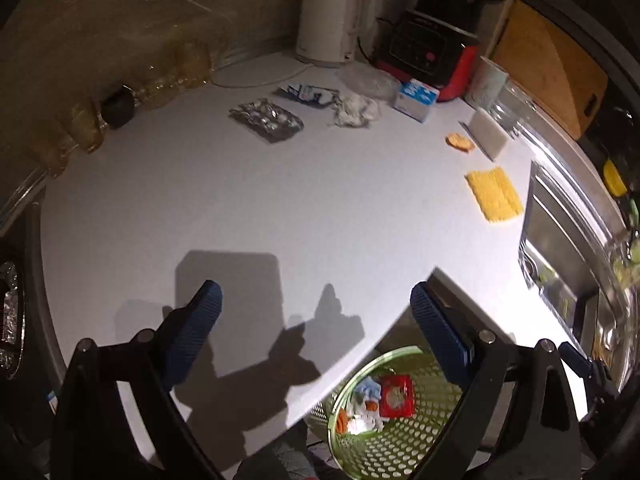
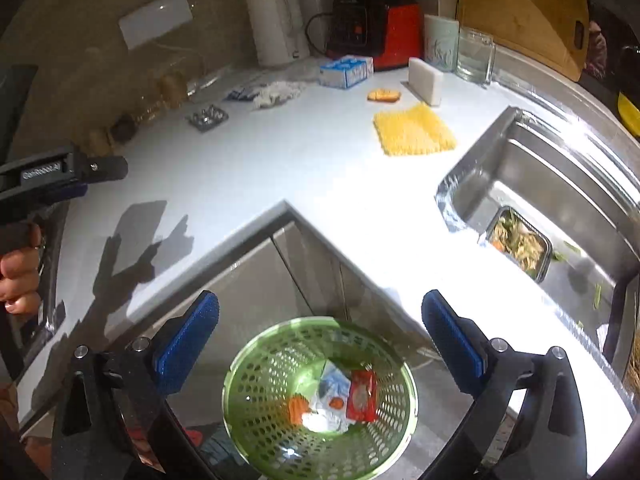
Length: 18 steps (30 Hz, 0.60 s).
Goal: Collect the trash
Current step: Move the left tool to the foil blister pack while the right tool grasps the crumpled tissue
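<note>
A green perforated bin (image 2: 256, 408) (image 1: 396, 452) stands on the floor below the counter's inner corner. In it lie a red packet (image 2: 362, 396) (image 1: 396, 396), a blue-and-white wrapper and crumpled white scraps. My right gripper (image 2: 320, 344) hangs open above the bin, with nothing between its fingers. My left gripper (image 1: 316, 332) is open over the counter's front edge, also with nothing in it. Far back on the white counter (image 1: 280, 200) lie a crumpled foil tray (image 1: 266, 119) (image 2: 207, 117), a blue-and-white wrapper (image 1: 308, 94), a crumpled tissue (image 1: 354, 110) (image 2: 276, 92), a small blue carton (image 1: 416, 98) (image 2: 346, 71) and an orange food scrap (image 1: 460, 142) (image 2: 384, 95).
A yellow cloth (image 2: 414, 130) (image 1: 494, 194) and a white sponge block (image 2: 426, 80) lie near the steel sink (image 2: 560, 184), which holds a food tray (image 2: 520, 244). A kettle (image 1: 330, 16), red appliance (image 2: 376, 28), cup, glass jar and cutting board (image 2: 520, 8) line the back wall. A hand (image 2: 20, 272) holds the left gripper.
</note>
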### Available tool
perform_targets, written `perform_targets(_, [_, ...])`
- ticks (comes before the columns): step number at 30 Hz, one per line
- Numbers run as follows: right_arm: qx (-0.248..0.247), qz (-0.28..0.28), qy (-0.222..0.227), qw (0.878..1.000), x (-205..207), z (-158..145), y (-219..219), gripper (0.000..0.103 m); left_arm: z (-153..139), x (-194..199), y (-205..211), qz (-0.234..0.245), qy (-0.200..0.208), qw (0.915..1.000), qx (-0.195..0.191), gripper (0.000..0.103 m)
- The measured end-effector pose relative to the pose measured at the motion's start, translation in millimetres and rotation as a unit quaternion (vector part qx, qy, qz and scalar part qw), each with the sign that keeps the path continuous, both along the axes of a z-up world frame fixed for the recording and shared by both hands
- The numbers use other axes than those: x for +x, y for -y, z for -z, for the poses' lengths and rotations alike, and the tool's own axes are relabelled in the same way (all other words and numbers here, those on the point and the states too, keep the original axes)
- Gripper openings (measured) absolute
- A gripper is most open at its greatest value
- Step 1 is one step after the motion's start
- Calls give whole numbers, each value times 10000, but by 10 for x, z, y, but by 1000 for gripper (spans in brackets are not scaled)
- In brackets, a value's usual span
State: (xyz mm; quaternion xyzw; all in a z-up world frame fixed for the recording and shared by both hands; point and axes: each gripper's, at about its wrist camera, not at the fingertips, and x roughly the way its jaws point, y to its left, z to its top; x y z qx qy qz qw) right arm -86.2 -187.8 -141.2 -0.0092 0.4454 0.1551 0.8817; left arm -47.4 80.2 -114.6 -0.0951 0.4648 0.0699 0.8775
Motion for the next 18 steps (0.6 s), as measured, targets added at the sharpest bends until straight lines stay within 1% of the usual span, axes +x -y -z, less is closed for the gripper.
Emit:
perform_targets(3, [-8, -30, 203, 9998, 282, -152, -142, 101, -50, 288, -216, -330, 57, 9994, 49, 93])
perform_targets(6, [42, -96, 280, 9996, 588, -200, -340, 101, -30, 592, -410, -586, 59, 9983, 43, 94])
perform_targets(9, [106, -149, 283, 9994, 989, -214, -543, 101, 30, 904, -574, -785, 16, 9969, -9, 94])
perform_targets(13, [210, -186, 280, 9992, 1477, -165, -863, 101, 155, 1267, -743, -937, -107, 9955, -84, 94])
perform_targets(18, [267, -220, 286, 9990, 2220, -51, -1247, 101, 279, 1588, -997, -1321, -124, 9908, -248, 94])
